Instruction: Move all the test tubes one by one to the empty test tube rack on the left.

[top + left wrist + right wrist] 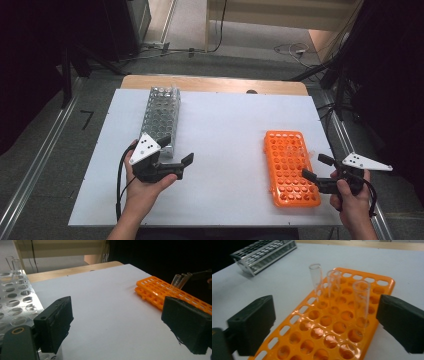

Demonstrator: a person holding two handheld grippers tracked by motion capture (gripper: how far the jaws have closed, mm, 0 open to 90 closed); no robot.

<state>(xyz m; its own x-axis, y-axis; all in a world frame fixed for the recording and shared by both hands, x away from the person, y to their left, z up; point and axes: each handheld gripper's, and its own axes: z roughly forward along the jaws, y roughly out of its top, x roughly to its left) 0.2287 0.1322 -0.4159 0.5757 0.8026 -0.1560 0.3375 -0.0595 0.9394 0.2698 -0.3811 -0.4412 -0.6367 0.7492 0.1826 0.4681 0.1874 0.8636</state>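
A white tabletop [225,150] is seen from above, its far edge showing bare wood. A metal rack [161,117] lies near the far left corner, running toward the near edge; two clear tubes [13,263] are seen standing at its far end in the left gripper view. An orange rack [290,167] is placed close to the right edge, reaching almost to the near edge. Three glass tubes [332,287] stand upright in its holes, set close together in a short row toward its far end, each in its own hole.

The left gripper [177,162] is held over the tabletop just beside the near end of the metal rack, its jaws spread wide with nothing between them. The right gripper [316,167] is held at the right edge of the orange rack, over its near half; its jaws are likewise wide apart and nothing is gripped, the tubes being seen beyond and between them, untouched.
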